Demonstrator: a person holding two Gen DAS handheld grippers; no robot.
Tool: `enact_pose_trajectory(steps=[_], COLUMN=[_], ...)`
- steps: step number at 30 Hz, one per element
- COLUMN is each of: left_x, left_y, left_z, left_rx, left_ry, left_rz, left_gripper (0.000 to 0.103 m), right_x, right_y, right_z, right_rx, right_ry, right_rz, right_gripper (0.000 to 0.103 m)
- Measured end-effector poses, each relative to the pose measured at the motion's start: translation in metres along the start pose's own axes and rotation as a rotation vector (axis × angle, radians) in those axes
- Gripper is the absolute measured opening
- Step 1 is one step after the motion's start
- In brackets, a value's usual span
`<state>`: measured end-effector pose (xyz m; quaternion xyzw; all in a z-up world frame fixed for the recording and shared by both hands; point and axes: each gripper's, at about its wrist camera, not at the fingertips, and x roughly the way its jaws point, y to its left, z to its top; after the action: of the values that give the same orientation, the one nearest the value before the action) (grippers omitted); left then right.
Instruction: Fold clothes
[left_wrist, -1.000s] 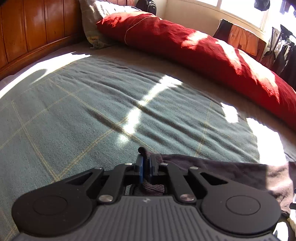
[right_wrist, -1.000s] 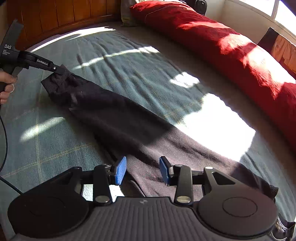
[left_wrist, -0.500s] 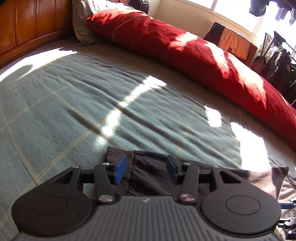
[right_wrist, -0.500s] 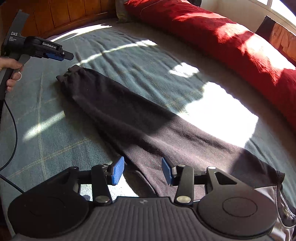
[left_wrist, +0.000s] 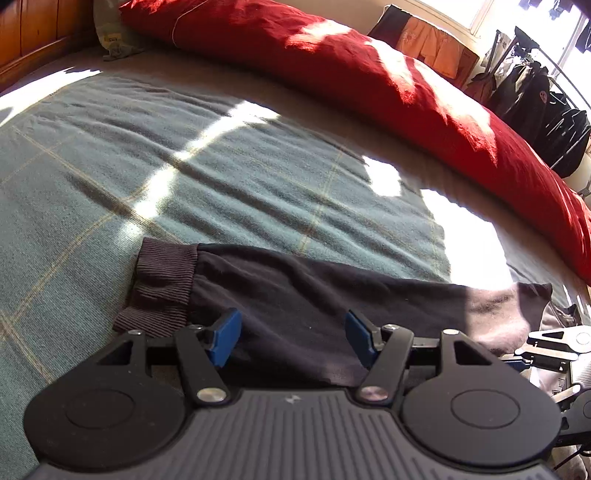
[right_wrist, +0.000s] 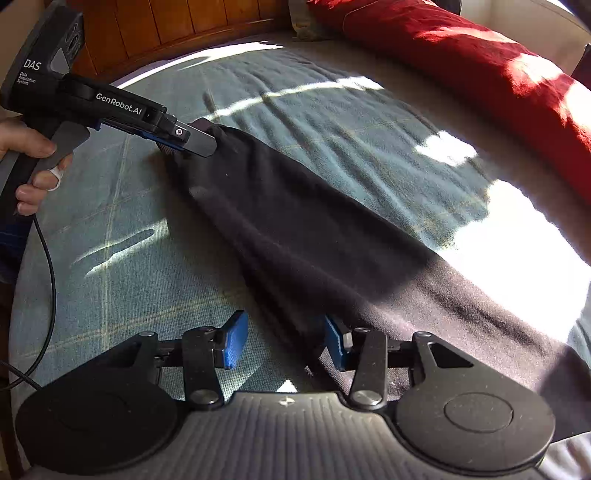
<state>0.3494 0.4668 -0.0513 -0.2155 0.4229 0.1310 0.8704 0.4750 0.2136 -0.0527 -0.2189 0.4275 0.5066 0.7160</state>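
Note:
Dark trousers (right_wrist: 295, 229) lie stretched out on the green checked blanket (left_wrist: 184, 166), their ribbed cuff (left_wrist: 162, 273) flat at the left end. My left gripper (left_wrist: 291, 332) hovers low over the leg just right of the cuff. Its jaws are opening, and the blue pads stand apart over the cloth without pressing it. In the right wrist view the left gripper (right_wrist: 199, 144) reaches the cuff end. My right gripper (right_wrist: 282, 339) is open, and the near edge of the trousers runs between its pads. It also shows at the right edge of the left wrist view (left_wrist: 546, 350).
A long red duvet (left_wrist: 369, 74) runs along the far side of the bed. A wooden headboard (right_wrist: 166, 26) and a pillow (left_wrist: 110, 37) lie at the far left. Hanging clothes (left_wrist: 546, 110) stand by the window. A person's hand (right_wrist: 26, 147) holds the left handle.
The left gripper let go of the cuff and spread its jaws; the cuff now lies flat. Both grippers sank closer to the trousers, and the right one's jaws widened slightly.

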Motion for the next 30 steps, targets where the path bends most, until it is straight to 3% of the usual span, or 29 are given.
enact_pose_trajectory(steps=[2,8,13,14,15,16,19,24,25,26,30], left_x=[0.007,0.002,-0.017,-0.018,-0.017,-0.016,-0.011,-0.007,-0.007,-0.007,-0.011], left_y=[0.010,0.003,-0.026,-0.033,-0.039,-0.043,-0.051,-0.047,-0.046,-0.045,-0.044], left_z=[0.004,0.007,0.009,0.008,0.007,0.006,0.000,-0.002,-0.002,-0.001,0.003], left_rx=[-0.022,0.035,0.098,0.124,0.139,0.150,0.176,0.136,0.133,0.128,0.136], left_ry=[0.011,0.022,-0.009,0.000,0.015,0.026,0.034,0.050,0.051,0.052,0.042], left_rz=[0.052,0.062,-0.073,-0.096,-0.112,-0.120,-0.113,-0.140,-0.140,-0.141,-0.129], left_gripper=[0.063,0.063,0.063,0.063,0.063,0.063,0.063,0.063,0.063,0.063,0.063], right_x=[0.008,0.003,-0.023,-0.022,-0.018,-0.014,0.000,0.006,0.006,0.006,-0.006], right_y=[-0.004,0.015,0.004,0.004,0.004,0.005,0.012,0.022,0.023,0.025,0.018], right_z=[0.002,-0.007,0.002,0.003,0.004,0.005,0.000,-0.009,-0.009,-0.009,0.000], right_rx=[0.026,-0.016,-0.023,-0.050,-0.094,-0.138,-0.288,-0.430,-0.440,-0.451,-0.396], right_ry=[0.028,0.153,0.045,0.043,0.055,0.067,0.095,0.124,0.125,0.126,0.112], right_rz=[0.009,0.164,0.063,0.038,0.016,-0.005,-0.069,-0.095,-0.096,-0.096,-0.046], right_gripper=[0.049,0.051,0.049,0.043,0.028,0.023,0.021,0.020,0.018,0.004,0.001])
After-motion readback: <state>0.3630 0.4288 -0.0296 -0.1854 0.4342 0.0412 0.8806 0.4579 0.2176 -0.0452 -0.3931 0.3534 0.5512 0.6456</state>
